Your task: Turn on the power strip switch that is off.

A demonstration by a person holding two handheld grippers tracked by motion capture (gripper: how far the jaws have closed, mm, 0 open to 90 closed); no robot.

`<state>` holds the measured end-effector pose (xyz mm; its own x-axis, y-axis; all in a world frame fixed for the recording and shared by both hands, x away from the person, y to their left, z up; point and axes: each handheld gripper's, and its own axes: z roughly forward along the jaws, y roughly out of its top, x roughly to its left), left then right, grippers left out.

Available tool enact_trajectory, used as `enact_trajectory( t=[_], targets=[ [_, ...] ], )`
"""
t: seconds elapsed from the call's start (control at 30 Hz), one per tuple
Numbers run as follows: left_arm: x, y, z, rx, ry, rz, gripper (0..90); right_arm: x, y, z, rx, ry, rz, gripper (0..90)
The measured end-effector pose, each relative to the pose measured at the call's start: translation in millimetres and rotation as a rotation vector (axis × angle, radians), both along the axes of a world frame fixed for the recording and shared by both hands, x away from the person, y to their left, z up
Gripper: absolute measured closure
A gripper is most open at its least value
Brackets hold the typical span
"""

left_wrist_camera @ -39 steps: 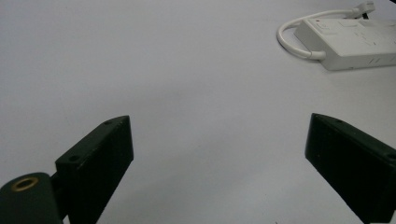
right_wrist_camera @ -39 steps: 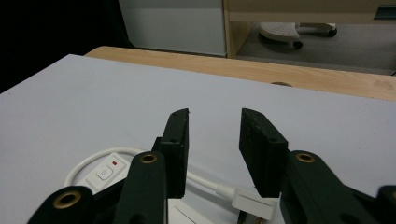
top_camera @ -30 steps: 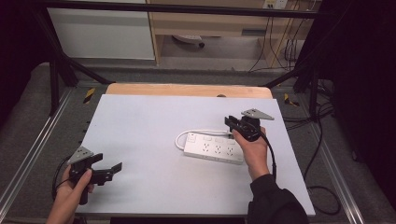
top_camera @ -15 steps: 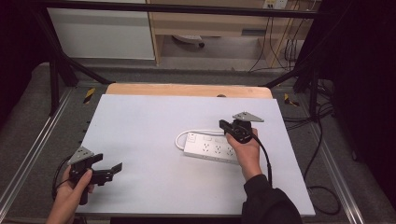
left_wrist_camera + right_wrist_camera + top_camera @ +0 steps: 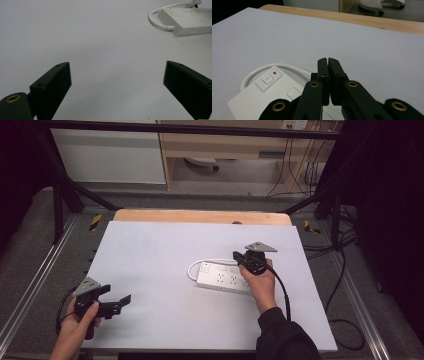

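Down at the near left corner of the pale grey table point(image 5: 150, 250), my left gripper point(image 5: 112, 302) is parked with its jaws spread wide and nothing between them, so it's basically on standby. Further out and to the right, my right gripper point(image 5: 328, 61) has its jaws pressed together with nothing pinched, having just closed up, and it's sitting right over the white plastic power strip with its looped white cord point(image 5: 225, 277), which lies near the middle of the table, a bit right of centre. From the right gripper view, the tips hang just past the strip's top face, with the square white power button and its little red light point(image 5: 267, 79) off to the left at the end where the cord curls out. My read is that I'm lining up to poke that switch with the closed tips. If so, the trick is to slide the tips toward the button first, come down square on the middle of it, and press gently so the strip doesn't skate away. Beyond it there's only bare table and the wooden edge point(image 5: 200, 216) at the far side.
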<state>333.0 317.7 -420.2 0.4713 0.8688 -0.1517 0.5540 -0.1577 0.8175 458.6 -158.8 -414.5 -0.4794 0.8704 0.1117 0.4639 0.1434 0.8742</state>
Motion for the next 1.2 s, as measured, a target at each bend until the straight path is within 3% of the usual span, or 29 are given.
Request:
enact_trajectory(
  t=[0.53,1.2],
  targets=[
    [0.0,-0.1,-0.1,0.001,0.0,0.0,7.8,-1.8,-0.2,-16.4,-0.013,0.043,-0.003,90.0],
    [0.0,-0.1,0.0,0.001,0.001,0.0,7.8,-13.9,1.0,-25.9,-0.011,0.06,0.003,90.0]
  ],
)
